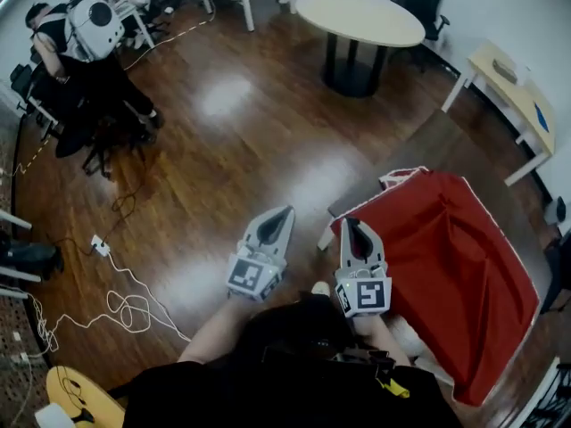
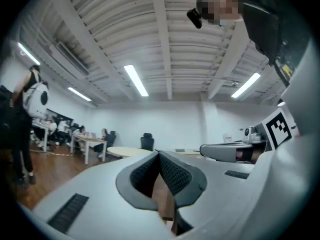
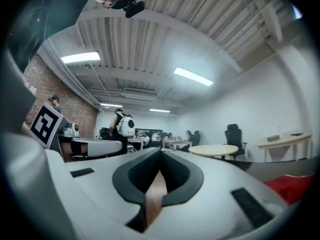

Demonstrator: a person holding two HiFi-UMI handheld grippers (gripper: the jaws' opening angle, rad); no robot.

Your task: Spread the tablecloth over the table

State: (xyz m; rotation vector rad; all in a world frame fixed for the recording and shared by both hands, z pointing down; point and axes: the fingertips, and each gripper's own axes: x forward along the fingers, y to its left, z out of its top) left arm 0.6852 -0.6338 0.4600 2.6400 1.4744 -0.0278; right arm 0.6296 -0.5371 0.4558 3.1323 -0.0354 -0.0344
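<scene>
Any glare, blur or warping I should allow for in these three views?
Head view: sharp, with pale glare patches on the wooden floor. Left gripper view: fisheye bows the ceiling beams. Right gripper view: same bowing; the red tablecloth is a soft smear at the edge.

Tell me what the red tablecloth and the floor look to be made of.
Tablecloth: likely a thin fabric, matte red with a white edge; it folds and creases. Floor: probably dark wood or laminate planks, glossy; bright glare patches show.
</scene>
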